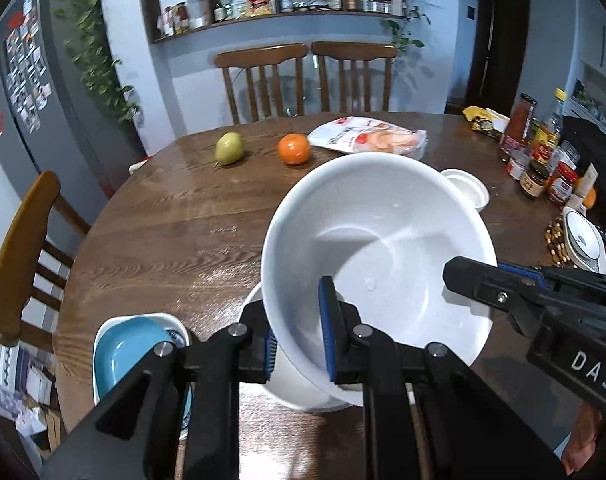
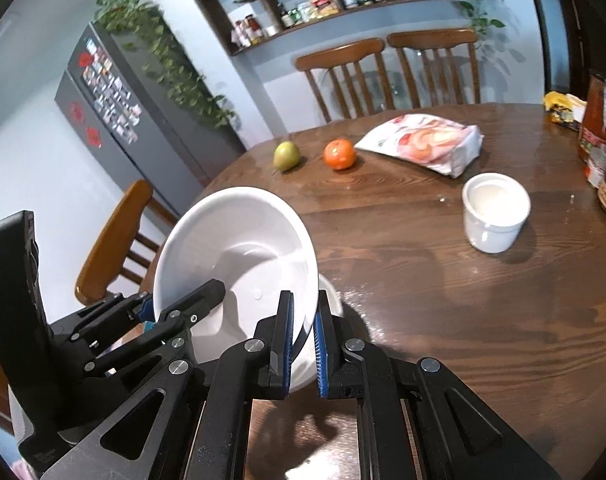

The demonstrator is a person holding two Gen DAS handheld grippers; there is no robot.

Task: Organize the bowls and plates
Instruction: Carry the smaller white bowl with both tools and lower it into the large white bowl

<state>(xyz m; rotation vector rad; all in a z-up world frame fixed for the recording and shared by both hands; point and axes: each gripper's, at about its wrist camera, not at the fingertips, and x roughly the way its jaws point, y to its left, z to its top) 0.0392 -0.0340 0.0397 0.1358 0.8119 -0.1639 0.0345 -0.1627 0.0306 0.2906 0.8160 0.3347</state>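
A large white bowl (image 1: 383,240) is held tilted above the brown table (image 1: 175,232). My left gripper (image 1: 299,332) is shut on its near rim. My right gripper (image 2: 303,332) is shut on the opposite rim, and the bowl (image 2: 239,240) shows to its left there. The right gripper (image 1: 499,284) also shows at the bowl's right edge in the left wrist view, and the left gripper (image 2: 183,304) shows in the right wrist view. A second white bowl (image 1: 295,388) sits under the held one. A blue dish (image 1: 131,348) lies in a white dish at the lower left.
A small white cup (image 2: 495,212) stands on the table. A pear (image 1: 229,148), an orange (image 1: 294,148) and a snack bag (image 1: 371,138) lie at the far side. Jars and bottles (image 1: 539,152) and a patterned bowl (image 1: 583,240) stand at the right. Chairs surround the table.
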